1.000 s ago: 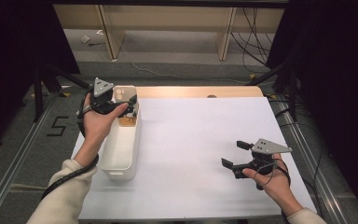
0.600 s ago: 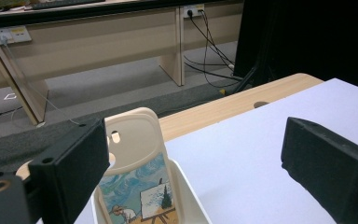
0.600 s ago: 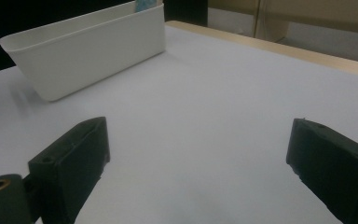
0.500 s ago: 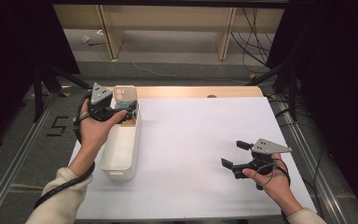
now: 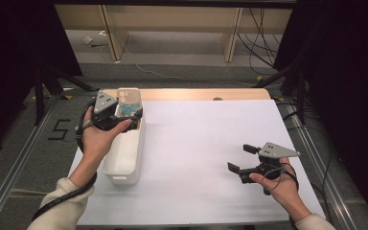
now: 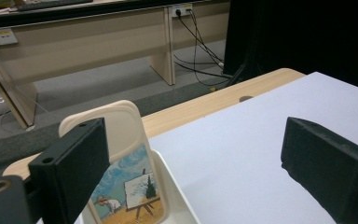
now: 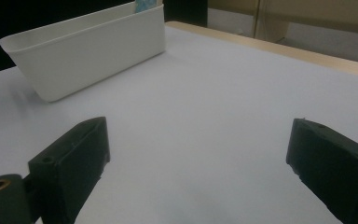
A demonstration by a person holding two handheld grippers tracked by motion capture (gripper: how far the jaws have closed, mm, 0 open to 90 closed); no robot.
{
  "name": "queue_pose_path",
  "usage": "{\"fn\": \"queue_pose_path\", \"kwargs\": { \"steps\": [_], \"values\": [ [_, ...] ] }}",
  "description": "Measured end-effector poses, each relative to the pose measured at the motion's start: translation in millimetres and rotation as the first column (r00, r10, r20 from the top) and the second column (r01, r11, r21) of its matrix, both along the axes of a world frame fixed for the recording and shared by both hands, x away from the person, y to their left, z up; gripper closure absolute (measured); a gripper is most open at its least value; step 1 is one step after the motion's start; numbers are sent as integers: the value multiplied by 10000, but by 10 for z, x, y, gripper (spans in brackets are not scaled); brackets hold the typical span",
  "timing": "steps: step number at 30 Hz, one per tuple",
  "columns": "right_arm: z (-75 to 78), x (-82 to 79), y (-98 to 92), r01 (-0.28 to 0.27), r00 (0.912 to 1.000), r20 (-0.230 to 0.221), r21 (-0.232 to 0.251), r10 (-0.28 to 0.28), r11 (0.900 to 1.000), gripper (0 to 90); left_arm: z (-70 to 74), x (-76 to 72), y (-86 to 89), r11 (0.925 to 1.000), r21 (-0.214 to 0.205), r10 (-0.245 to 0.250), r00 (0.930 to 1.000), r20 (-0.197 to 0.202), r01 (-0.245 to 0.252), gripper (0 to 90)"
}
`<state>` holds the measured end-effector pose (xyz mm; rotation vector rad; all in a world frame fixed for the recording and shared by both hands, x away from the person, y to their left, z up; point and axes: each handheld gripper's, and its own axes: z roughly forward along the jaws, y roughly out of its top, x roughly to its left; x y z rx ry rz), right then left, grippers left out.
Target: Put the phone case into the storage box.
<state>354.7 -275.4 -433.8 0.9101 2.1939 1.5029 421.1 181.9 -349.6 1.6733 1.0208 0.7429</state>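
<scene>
My left gripper [image 5: 124,116] hangs over the far end of the white bin [image 5: 123,158], jaws wide apart with nothing between them. The phone case [image 6: 123,175] stands upright in that far end, leaning on the end wall so it stays put, printed side facing me. Its long axis runs bottom to top, rounded top above the rim. The bin lies along the table's left edge. My right gripper [image 5: 242,159] idles open near the right edge

A lab: white-covered table [image 5: 201,143], dark curtains [image 5: 335,72], floor cables [image 5: 258,33], wall sockets [image 6: 181,9].
</scene>
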Motion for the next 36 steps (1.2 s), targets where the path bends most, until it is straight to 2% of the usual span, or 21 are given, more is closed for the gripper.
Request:
{"fn": "queue_pose_path", "kwargs": {
  "steps": [8, 19, 36],
  "values": [
    [4, -1, -4, 33, 10000, 3, -1, -33, 10000, 70, -63, -114, 1, 9995, -167, -274, 9996, -72, 273, 83],
    [6, -1, -2, 40, 10000, 20, -14, -40, 10000, 70, -179, -296, -42, 9965, -142, -823, 9965, -115, 821, 82],
    [7, -2, -1, 30, 10000, 18, -14, -30, 10000, 70, -297, -540, -126, 9913, -112, -1316, 9911, -200, 1314, 83]
  ]
}}
